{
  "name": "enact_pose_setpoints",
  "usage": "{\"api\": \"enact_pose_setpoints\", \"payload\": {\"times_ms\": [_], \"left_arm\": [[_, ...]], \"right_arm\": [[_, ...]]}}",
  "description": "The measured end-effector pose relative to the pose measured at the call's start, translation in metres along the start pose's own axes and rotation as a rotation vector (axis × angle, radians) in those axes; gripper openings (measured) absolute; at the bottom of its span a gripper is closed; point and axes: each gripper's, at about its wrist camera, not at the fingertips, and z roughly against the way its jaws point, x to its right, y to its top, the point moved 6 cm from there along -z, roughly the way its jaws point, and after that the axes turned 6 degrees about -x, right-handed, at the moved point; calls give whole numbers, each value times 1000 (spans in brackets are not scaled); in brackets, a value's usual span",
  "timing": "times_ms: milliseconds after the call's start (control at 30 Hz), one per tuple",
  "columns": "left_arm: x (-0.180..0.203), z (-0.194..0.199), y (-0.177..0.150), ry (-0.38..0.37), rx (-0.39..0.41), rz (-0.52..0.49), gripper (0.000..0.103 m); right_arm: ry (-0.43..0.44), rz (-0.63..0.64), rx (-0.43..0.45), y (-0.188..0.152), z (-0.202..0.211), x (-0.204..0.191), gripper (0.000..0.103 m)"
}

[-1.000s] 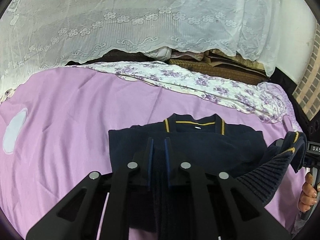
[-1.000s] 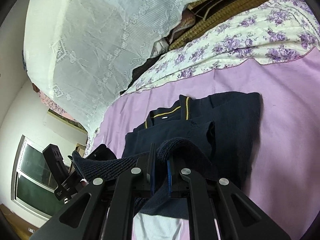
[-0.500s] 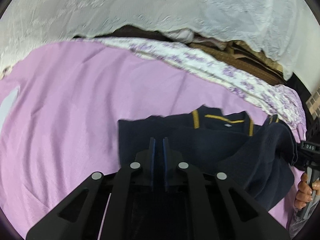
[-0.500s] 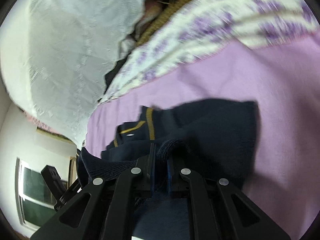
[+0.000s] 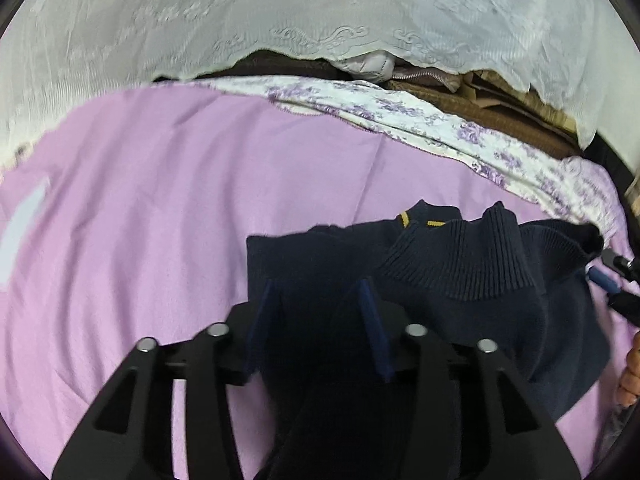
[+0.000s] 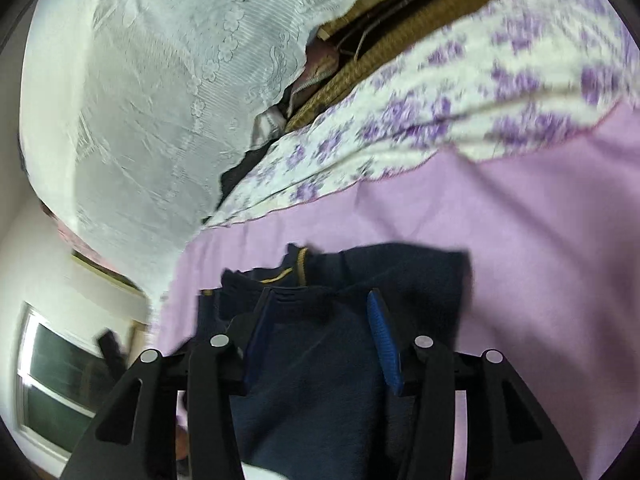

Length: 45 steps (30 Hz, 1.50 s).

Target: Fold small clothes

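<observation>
A small navy knit sweater (image 5: 460, 276) with a yellow-striped collar lies folded over on the purple bedsheet (image 5: 160, 220); its ribbed hem rests near the collar. My left gripper (image 5: 316, 296) is open, jaws spread above the sweater's left part. The sweater also shows in the right wrist view (image 6: 320, 360), under my right gripper (image 6: 320, 304), which is open, jaws spread over the cloth. The right gripper's tip shows at the right edge of the left wrist view (image 5: 612, 276).
A floral purple-and-white cloth (image 5: 400, 112) lies along the far side of the bed. A white lace curtain (image 5: 280, 12) hangs behind over stacked bedding. A window (image 6: 52, 380) shows at lower left in the right wrist view.
Both grippers carried the sweater's lower hem up toward the collar, then opened and let it go. The hem now lies on the sweater.
</observation>
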Motion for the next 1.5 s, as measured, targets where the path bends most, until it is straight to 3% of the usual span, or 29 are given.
{"api": "enact_pose_setpoints", "payload": {"times_ms": [167,367,400,433,467,533,633,700,767,833,933,1233,1367,1500], "left_arm": [[18,-13,9,30,-28,-60,57],[26,-39,13,19,-87,-74,59],[24,-39,13,3,-83,-63,59],[22,-38,13,-12,-76,-46,53],[19,-39,13,-16,-70,-35,35],[12,-40,13,21,-67,-10,15],[5,-41,11,-36,-78,24,15],[4,-36,12,-106,-88,37,18],[5,-35,15,-154,-102,43,39],[12,-39,18,-155,-124,24,48],[25,-45,24,-105,-129,-46,52],[36,-49,37,-70,-165,-106,56],[39,-35,46,-115,-196,-106,56],[49,-32,52,-55,-168,-190,56]], "right_arm": [[-38,84,-22,-2,-11,-5,49],[-101,184,-78,-1,-42,-11,49],[-115,191,-78,-2,-44,-10,40],[-142,196,-64,-1,-42,-8,15],[-144,191,-57,0,-41,-8,5],[-96,146,-21,3,-29,-5,6],[-139,120,4,3,-19,3,6],[-142,95,-33,-3,-27,12,6],[-149,90,-39,-5,-30,15,6],[-139,90,-46,-5,-30,14,9],[-116,61,-54,-6,-30,18,9],[-101,48,-61,-7,-31,22,9],[-98,41,-69,-6,-34,22,8],[-91,30,-74,-6,-35,24,8]]}}
